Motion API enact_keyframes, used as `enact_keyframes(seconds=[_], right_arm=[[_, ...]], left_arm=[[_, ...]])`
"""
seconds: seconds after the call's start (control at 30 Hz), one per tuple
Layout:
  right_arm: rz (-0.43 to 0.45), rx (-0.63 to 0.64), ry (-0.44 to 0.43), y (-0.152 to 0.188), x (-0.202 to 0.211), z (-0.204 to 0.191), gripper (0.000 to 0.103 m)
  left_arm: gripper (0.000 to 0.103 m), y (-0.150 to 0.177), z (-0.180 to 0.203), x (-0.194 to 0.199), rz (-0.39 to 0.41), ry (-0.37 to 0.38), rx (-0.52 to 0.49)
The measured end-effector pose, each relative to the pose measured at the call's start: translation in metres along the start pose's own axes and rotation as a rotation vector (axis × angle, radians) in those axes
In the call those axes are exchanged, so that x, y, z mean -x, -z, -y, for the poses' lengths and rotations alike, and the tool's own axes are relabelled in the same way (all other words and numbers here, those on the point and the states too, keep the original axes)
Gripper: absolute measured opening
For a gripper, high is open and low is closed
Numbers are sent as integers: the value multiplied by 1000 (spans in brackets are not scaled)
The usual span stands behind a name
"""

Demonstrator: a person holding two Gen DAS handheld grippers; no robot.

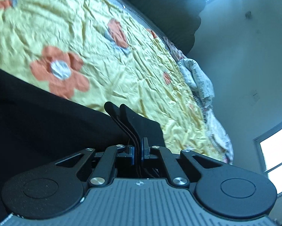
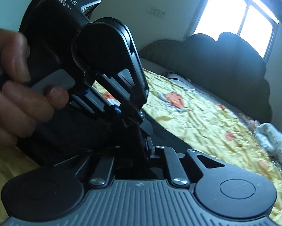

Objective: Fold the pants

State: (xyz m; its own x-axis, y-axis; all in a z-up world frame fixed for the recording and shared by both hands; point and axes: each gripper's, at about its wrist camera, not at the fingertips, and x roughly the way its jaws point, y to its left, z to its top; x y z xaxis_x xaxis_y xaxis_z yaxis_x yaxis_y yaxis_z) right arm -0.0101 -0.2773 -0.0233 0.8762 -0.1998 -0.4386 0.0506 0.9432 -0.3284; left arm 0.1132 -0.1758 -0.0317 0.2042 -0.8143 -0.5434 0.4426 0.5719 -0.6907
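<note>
The black pants (image 1: 37, 116) hang as a dark sheet across the lower left of the left wrist view, over the yellow flowered bedsheet (image 1: 95, 43). My left gripper (image 1: 116, 107) is shut on the pants' edge, with black fabric and seam lines pinched between its fingers. In the right wrist view my right gripper (image 2: 141, 131) is shut on dark pants fabric (image 2: 95, 135), close against the left gripper's body (image 2: 95, 49), which a hand (image 2: 14, 86) holds. The right fingertips are mostly hidden by the fabric.
The bed has a dark padded headboard (image 2: 225, 60) at the far end. A crumpled white printed cloth (image 1: 199, 77) lies at the bed's far edge. Windows (image 2: 241, 13) and a pale wall stand behind.
</note>
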Motion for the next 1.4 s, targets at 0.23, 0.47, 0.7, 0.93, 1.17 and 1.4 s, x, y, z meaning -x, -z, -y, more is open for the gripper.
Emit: enact_keyframes(seconds=[0.23, 0.47, 0.7, 0.93, 1.17, 1.4], right_arm=[[45, -82, -135, -21, 3, -10, 11], [95, -50, -245, -43, -3, -37, 11], [99, -20, -336, -56, -13, -74, 11], [89, 1, -392, -61, -32, -90, 12], [57, -4, -415, -60, -54, -94, 12], [45, -17, -425, -67, -57, -96, 12]], left_arm=[[4, 0, -3, 42, 92, -122, -125], [4, -7, -15, 81, 139, -249, -210], [4, -4, -38, 102, 172, -335, -222], [4, 2, -58, 114, 191, -398, -217], [4, 7, -70, 109, 176, -426, -199], [16, 8, -71, 109, 168, -454, -187]])
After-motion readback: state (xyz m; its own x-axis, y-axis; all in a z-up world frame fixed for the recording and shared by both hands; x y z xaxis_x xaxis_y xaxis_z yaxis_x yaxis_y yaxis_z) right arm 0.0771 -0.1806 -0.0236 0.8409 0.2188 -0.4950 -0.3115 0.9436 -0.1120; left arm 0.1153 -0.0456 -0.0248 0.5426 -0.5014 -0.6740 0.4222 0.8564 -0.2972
